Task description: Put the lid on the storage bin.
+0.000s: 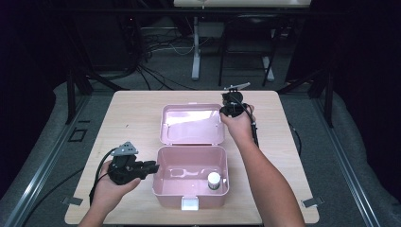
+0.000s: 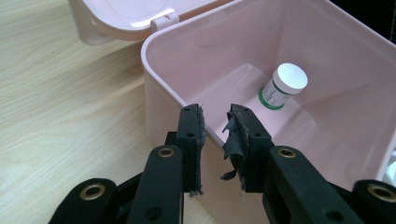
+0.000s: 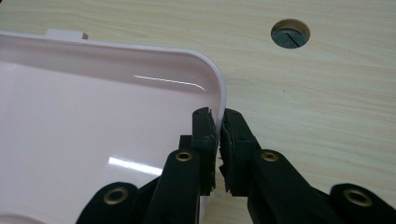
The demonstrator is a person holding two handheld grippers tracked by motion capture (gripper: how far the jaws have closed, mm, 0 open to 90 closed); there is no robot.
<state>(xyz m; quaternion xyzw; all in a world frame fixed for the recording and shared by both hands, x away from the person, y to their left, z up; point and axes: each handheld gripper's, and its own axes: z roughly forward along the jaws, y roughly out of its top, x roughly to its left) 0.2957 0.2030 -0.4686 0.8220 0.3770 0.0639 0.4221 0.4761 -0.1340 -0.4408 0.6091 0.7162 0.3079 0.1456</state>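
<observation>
We have the left tongs (image 2: 215, 140) set over the left wall of the pink box (image 1: 161, 189), one jaw inside and one outside. The rim runs up between the pads, but a gap shows on either side, so these tongs stand apart and straddle the wall, not pinching it. We judge they are there to steady the box on the bench (image 1: 123, 118) while the other hand works the lid.

The right tongs (image 3: 218, 140) are clamped on the right edge of the lid (image 1: 189, 125), near its far corner. In the right gripper view the thin pink rim sits squeezed between the two pads, with the lid's glossy inner face to the left and bare wood to the right. Taking hold out at the edge, away from the hinge, should give the best leverage for swinging the lid over.

The lid lies open and nearly flat behind the box, inner face up, hinged along the box's far wall. Its long axis runs left to right across the bench, parallel to the box's, and its free edge points away from us. The box opens upward, with its white latch (image 1: 190, 204) on the near wall facing us.

A small white-capped bottle (image 2: 283, 86) stands upright in the box's near right corner, cap up, close to the walls.
</observation>
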